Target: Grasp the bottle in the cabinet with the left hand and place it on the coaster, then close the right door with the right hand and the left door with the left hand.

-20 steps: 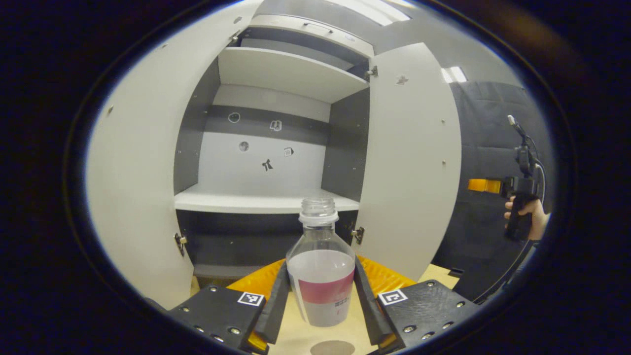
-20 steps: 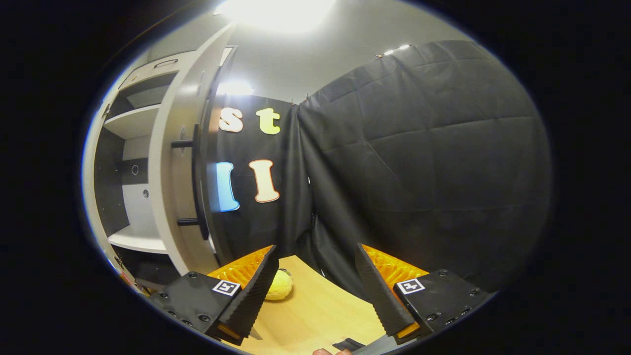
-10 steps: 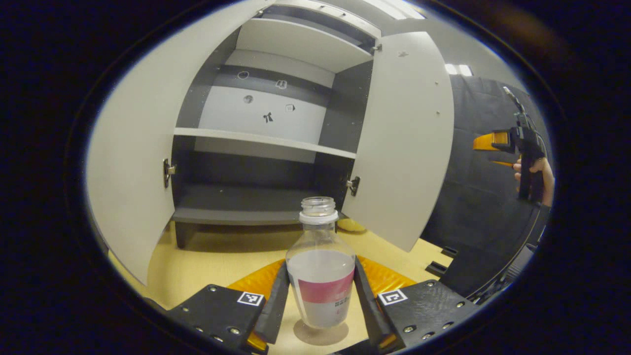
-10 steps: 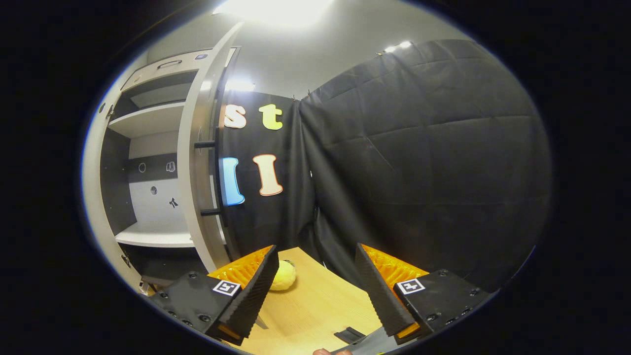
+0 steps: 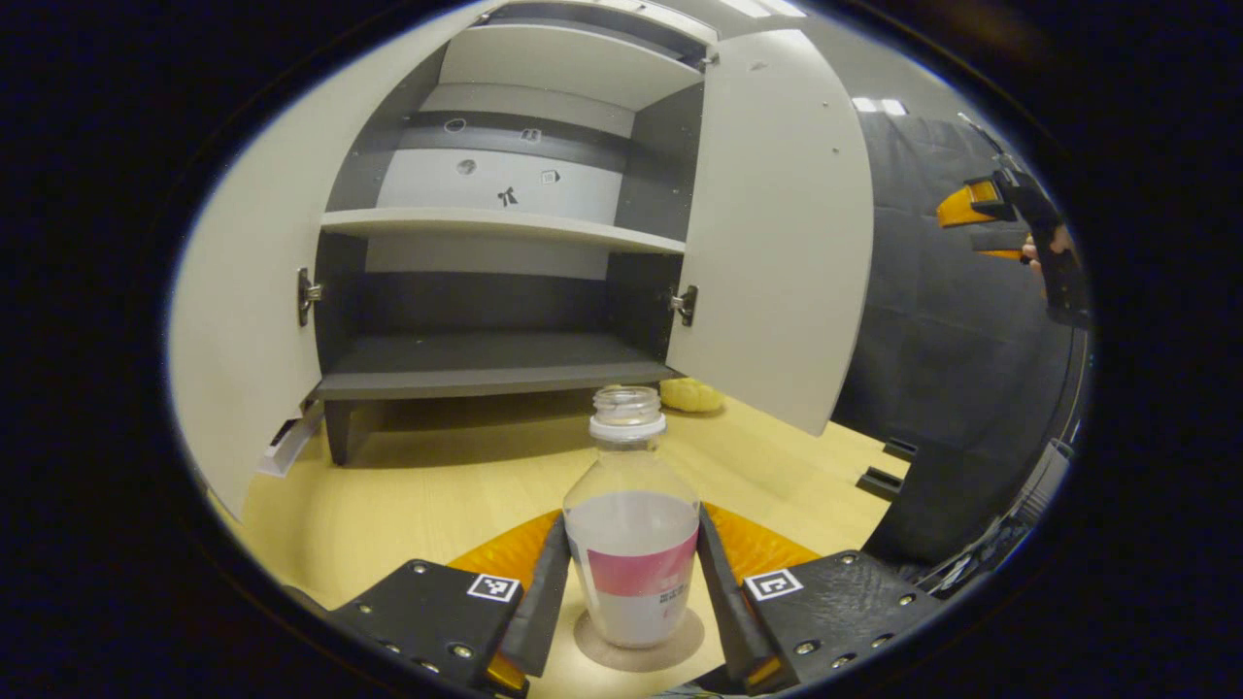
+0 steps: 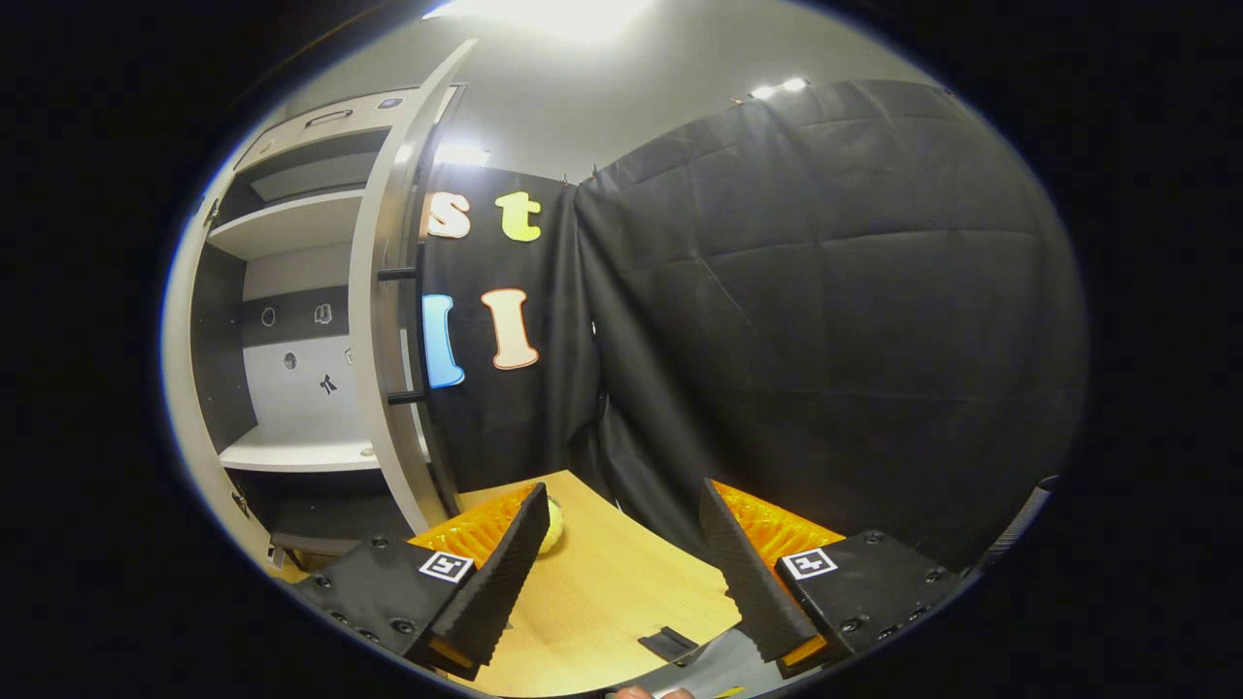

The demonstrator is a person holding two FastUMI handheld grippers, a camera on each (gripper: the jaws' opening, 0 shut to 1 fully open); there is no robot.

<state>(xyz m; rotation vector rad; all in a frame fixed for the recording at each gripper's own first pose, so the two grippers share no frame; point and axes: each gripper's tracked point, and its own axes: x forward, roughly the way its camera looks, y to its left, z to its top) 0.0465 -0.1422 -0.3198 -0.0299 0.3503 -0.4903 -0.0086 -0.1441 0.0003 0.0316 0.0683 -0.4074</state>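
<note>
1. Bottle (image 5: 631, 544) is standing upright on the round coaster (image 5: 638, 649), on the near part of the wooden counter (image 5: 408, 495), right in front of the open cabinet (image 5: 486, 291). It has no cap, some pale liquid inside and a pink band around it.
2. Left claw (image 5: 631, 582) has a finger pressed on each side of the bottle's lower body, so it's got a proper squeeze on it.
3. Both cabinet doors are swung wide open: left door (image 5: 252, 291) on the left of the left gripper view, right door (image 5: 777, 233) to the right of the shelves. The shelves look bare, just some little stickers on the back panel.
4. A small yellow thing (image 5: 689, 395) sits on the counter by the bottom edge of the right door, can't tell what it is.
5. Right claw (image 6: 621, 563) is held up off the counter with its fingers spread wide and nothing between them. It's out to the right of the right door, which its own view catches edge-on, with the black bar handle (image 6: 403, 335) on the outer face.
6. From the left gripper view you can spot the right claw far off at the upper right, with a hand (image 5: 1044, 254) on its grip.
</note>
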